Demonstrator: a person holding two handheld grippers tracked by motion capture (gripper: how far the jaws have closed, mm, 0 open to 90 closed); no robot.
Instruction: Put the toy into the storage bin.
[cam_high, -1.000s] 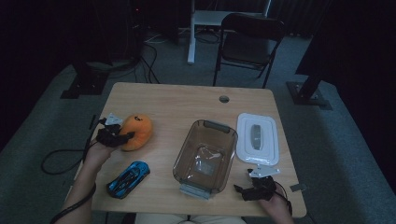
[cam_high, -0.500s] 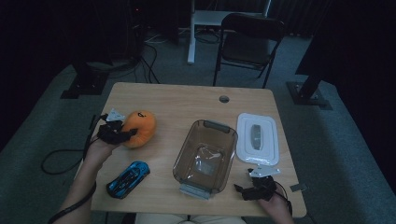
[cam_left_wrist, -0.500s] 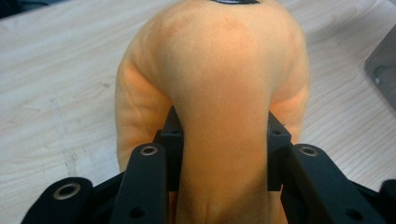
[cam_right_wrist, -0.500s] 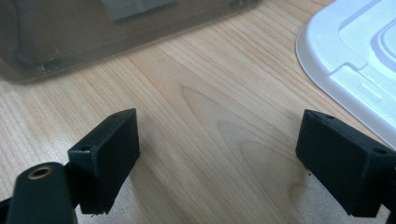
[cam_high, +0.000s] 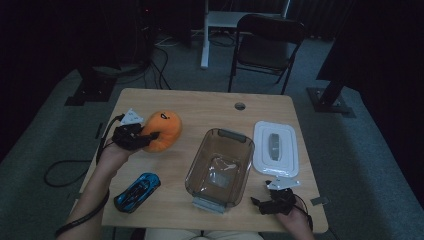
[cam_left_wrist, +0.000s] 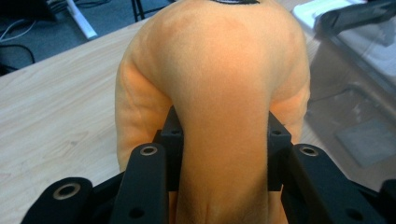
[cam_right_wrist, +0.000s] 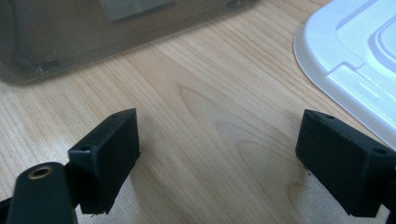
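Pale wood-grain table (cam_high: 200, 107); left tool (cam_high: 142, 137) pinches fuzzy orange plush (cam_high: 165, 129).

Right gripper view: the right gripper (cam_right_wrist: 218, 158) hung low over the bare wooden table (cam_right_wrist: 205, 88), its two black jaws wide apart with nothing between them. A clear container (cam_right_wrist: 93, 32) lay at far left; a white lid (cam_right_wrist: 355, 60) at far right.

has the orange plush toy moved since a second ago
Yes. The orange plush toy, clamped in the left gripper, has shifted up the high view, away from the blue toy car, which stays put.
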